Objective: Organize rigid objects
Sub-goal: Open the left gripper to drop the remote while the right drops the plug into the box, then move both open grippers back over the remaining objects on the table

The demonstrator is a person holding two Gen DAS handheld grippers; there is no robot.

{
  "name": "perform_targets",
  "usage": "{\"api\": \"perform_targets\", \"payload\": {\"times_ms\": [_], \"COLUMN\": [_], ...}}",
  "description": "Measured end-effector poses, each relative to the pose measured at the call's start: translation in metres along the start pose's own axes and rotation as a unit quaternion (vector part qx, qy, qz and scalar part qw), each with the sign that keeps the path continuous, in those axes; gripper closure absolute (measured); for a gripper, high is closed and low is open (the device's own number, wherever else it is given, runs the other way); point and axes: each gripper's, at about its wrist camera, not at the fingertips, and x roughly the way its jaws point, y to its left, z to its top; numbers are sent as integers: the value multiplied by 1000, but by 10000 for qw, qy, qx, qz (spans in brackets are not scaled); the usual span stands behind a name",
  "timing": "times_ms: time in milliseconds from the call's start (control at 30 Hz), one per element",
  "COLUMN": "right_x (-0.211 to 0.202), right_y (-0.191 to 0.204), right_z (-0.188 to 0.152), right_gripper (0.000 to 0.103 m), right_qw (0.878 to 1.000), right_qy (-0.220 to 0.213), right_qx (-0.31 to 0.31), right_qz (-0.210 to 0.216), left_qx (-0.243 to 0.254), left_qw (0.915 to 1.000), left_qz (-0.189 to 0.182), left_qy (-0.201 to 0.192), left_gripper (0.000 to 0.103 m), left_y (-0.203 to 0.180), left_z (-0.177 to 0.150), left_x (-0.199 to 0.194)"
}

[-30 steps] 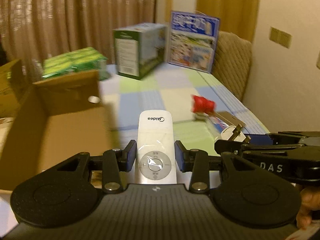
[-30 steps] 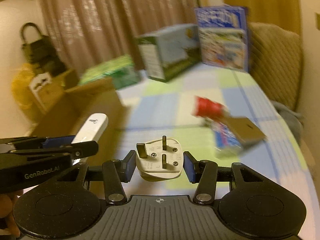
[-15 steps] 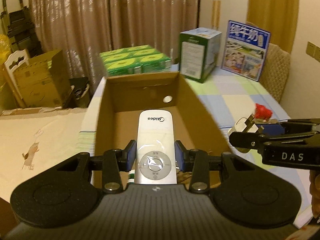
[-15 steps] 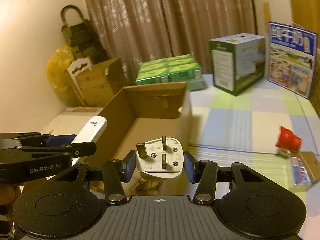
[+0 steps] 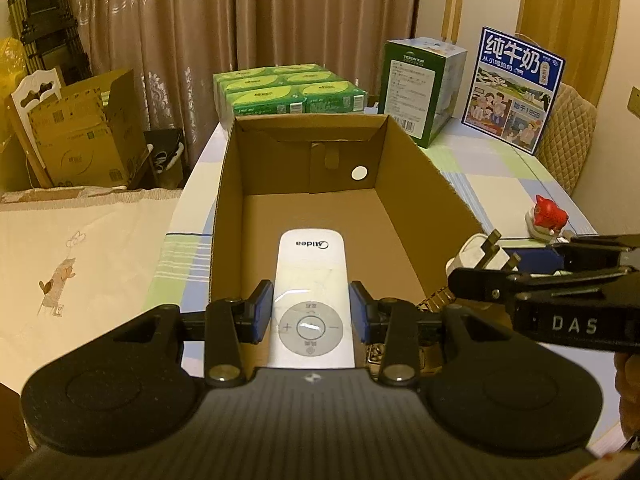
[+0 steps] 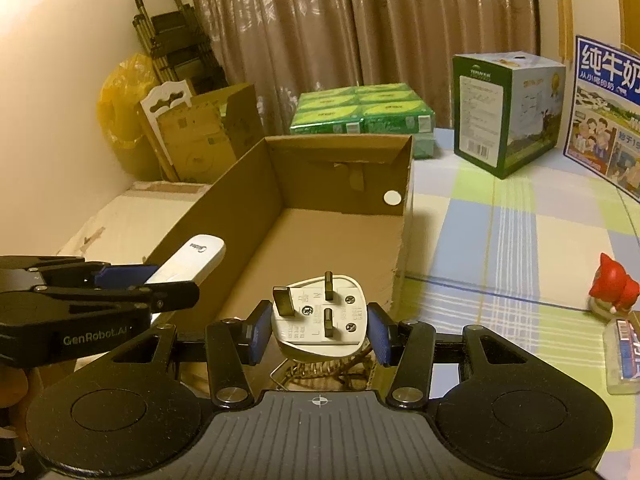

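The left tool (image 5: 311, 317) is clamped on one white oblong Midea remote control (image 5: 311, 296), its blue pads pressed against the remote's two long sides beside the round button ring. The remote juts forward over the near end of the open brown cardboard box (image 5: 424, 176), clear of both side walls. The right tool (image 6: 317, 334) is clamped on one white three-pin plug (image 6: 320, 320), pins facing up toward the camera, also above the box's near end and closer to its right wall. In the left wrist view the right tool (image 5: 484, 266) sits just right of the box's right rim, plug pins showing.

The box floor ahead of both tools lies bare up to the far wall, which has one round hole (image 6: 392, 198). Something metallic and coiled shows below the plug at the near end; what it is cannot be told. The box stands along the left edge of the desk covered in a pale checked cloth (image 6: 512, 224), with open cloth to its right.

On that cloth: one small red figurine (image 6: 612, 286) near the right edge and one clear flat packet (image 6: 624, 356) just in front of it. At the far end stand one shrink-wrapped pack of green tissue packets (image 5: 290, 90), one green-and-white carton (image 5: 420, 84) and one blue illustrated milk box (image 5: 514, 90). Left of the desk are a cream embroidered cover (image 5: 80, 252) and one open corrugated carton (image 5: 84, 136) by the brown curtains (image 5: 240, 20).
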Motion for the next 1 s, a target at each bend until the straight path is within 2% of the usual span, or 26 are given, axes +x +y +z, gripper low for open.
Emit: {"api": "perform_targets", "payload": {"times_ms": [300, 400, 600, 1000], "right_x": [11, 12, 1, -21], "right_y": [0, -1, -1, 2], "right_z": [-2, -2, 1, 1], "right_gripper": [56, 55, 47, 47], "right_qw": [9999, 9998, 9997, 9994], "right_qy": [56, 43, -150, -244], "right_qx": [88, 165, 205, 238], "right_qz": [37, 105, -7, -36], "left_qx": [-51, -182, -239, -263], "left_qw": [10000, 9998, 9997, 9995], "left_qz": [-7, -6, 38, 59], "left_qy": [86, 4, -62, -149], "left_gripper": [67, 68, 68, 68], "left_y": [2, 5, 7, 2], "left_z": [-2, -2, 0, 0], "left_x": [8, 5, -2, -16]}}
